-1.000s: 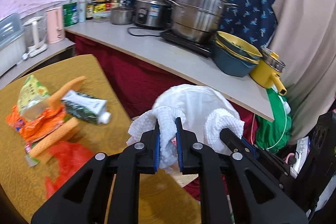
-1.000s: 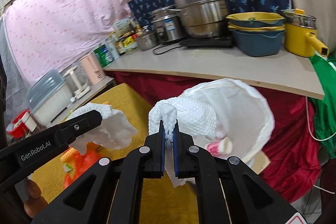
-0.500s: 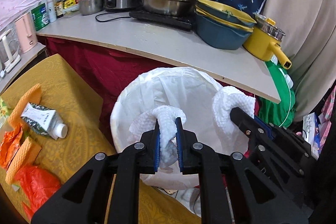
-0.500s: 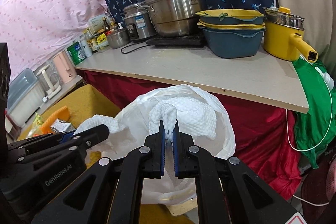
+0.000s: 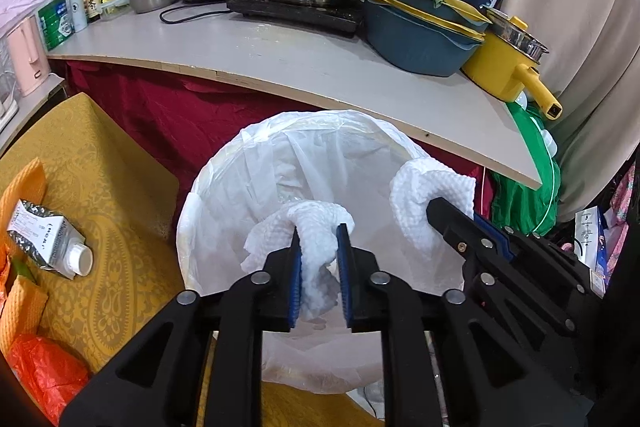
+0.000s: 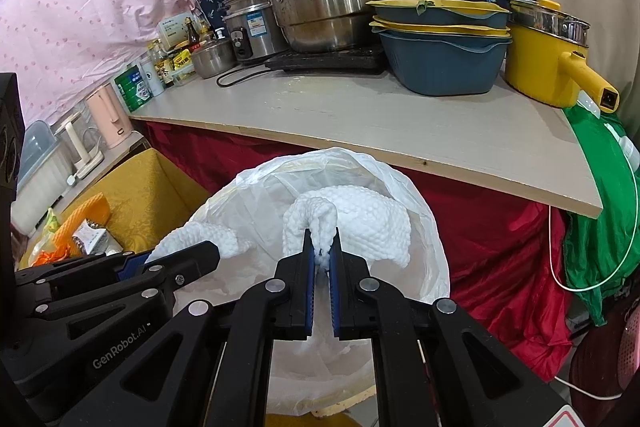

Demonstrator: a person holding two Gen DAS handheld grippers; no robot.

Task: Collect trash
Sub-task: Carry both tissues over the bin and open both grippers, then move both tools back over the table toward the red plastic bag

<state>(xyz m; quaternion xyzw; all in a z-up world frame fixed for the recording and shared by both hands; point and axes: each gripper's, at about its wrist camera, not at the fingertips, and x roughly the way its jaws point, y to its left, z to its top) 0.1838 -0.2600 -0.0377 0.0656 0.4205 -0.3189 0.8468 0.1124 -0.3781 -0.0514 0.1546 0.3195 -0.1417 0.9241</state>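
My left gripper [image 5: 319, 239] clamped on crumpled white paper towel [image 5: 316, 227], held over open mouth of white bin bag [image 5: 256, 187]. My right gripper [image 6: 321, 241] pinched shut on second towel wad [image 6: 360, 223], also over bag. Milk carton [image 5: 44, 237] and orange wrappers [image 5: 24, 187] lie on yellow tablecloth [image 5: 120, 195], left of bag.
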